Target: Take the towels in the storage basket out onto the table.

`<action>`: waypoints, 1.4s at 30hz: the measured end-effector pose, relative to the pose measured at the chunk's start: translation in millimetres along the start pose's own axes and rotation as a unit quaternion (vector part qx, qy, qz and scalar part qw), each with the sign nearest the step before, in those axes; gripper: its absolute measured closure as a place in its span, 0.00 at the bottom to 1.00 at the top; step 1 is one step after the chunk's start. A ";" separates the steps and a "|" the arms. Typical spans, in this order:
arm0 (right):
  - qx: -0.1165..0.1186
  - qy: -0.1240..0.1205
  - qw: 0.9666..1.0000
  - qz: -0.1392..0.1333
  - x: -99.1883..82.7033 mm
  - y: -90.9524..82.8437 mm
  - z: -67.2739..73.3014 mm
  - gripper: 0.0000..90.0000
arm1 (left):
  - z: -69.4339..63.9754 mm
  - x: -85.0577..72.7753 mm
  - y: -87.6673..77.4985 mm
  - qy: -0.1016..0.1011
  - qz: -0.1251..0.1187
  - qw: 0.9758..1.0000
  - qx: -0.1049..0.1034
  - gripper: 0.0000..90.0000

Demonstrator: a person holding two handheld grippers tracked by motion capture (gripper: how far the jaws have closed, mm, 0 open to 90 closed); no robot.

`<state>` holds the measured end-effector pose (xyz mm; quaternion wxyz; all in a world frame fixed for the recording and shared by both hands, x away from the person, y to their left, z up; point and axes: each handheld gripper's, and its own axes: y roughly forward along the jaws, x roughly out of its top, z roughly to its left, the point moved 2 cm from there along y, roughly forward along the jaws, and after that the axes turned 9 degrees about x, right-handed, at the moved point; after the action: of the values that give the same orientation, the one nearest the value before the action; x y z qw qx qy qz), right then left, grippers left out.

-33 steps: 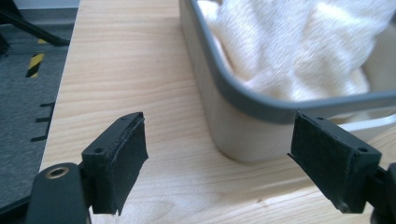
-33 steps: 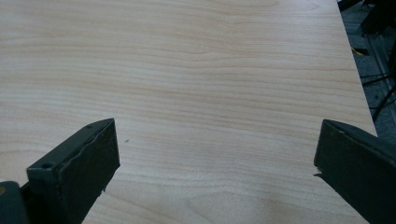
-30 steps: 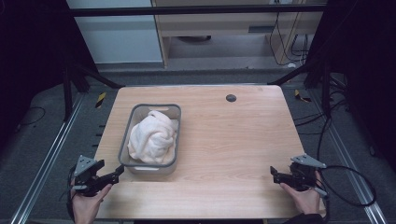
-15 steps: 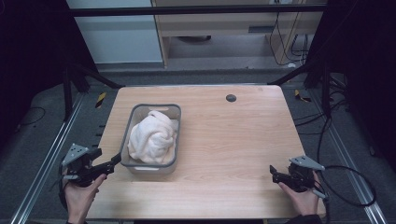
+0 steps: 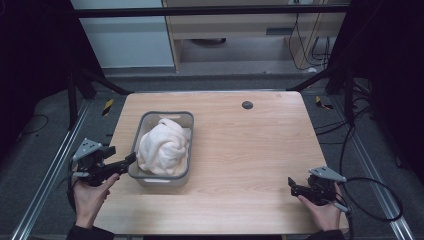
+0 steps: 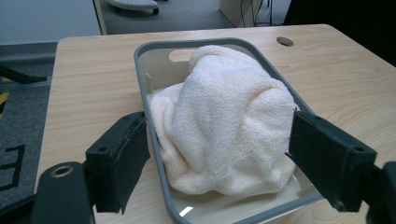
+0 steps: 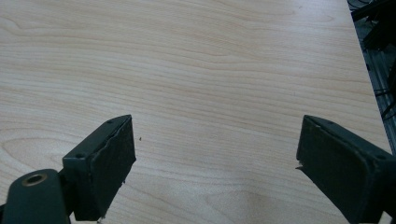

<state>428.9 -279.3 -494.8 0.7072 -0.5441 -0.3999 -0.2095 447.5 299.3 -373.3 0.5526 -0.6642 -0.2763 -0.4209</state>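
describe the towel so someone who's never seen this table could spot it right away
Start at the light wooden table and go to its left half, where a grey rectangular tub sits. The towel is the cream, fluffy bundle piled inside it, rising above the rim. It is the only soft thing there; the left gripper reaches toward the tub's near corner.

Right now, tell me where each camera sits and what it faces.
High view: above the near edge, looking down on the table; both hands, each with a hand-held gripper.
Left gripper view: rides the left hand-held gripper, jaws open, facing the towel in the bin; shared with high view.
Right gripper view: rides the right hand-held gripper, facing bare table.
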 end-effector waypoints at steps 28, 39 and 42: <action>-0.005 -0.008 1.000 0.014 -0.5 4.6 -0.2 0.11 | -35.0 39.8 42.6 0.074 0.071 0.994 -0.020 0.21; -0.003 -0.004 1.000 0.022 -3.4 4.4 -1.4 0.10 | -46.0 44.0 68.9 0.099 0.110 0.989 -0.021 0.15; -0.002 -0.002 1.000 0.022 -3.3 5.4 -1.5 0.09 | -47.9 45.0 74.1 0.103 0.119 0.987 -0.020 0.12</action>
<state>431.5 -279.5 -500.9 0.7101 -0.5544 -0.3888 -0.1931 519.2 231.1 -369.9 0.6109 -0.6565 -0.1280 -0.4236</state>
